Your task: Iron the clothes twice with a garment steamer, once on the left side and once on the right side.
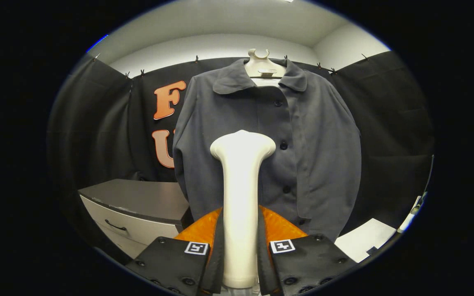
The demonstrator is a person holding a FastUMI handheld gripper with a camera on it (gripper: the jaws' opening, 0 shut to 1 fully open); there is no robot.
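Steamer (241,197) in gripper (240,230), before hung jacket (303,144).

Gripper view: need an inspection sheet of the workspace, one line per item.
Surface: grey drawer cabinet beside the jacket, top bare.
Job's things: dark grey jacket buttoned on a white hanger; white garment steamer upright between the fingers, head in front of the jacket's chest.
Clutter: white sheet low, past the jacket's other side.
Grippers: gripper shut on the garment steamer handle.
Cables: nothing seen.
Surroundings: black cloth wall clipped up behind, pale wall above.
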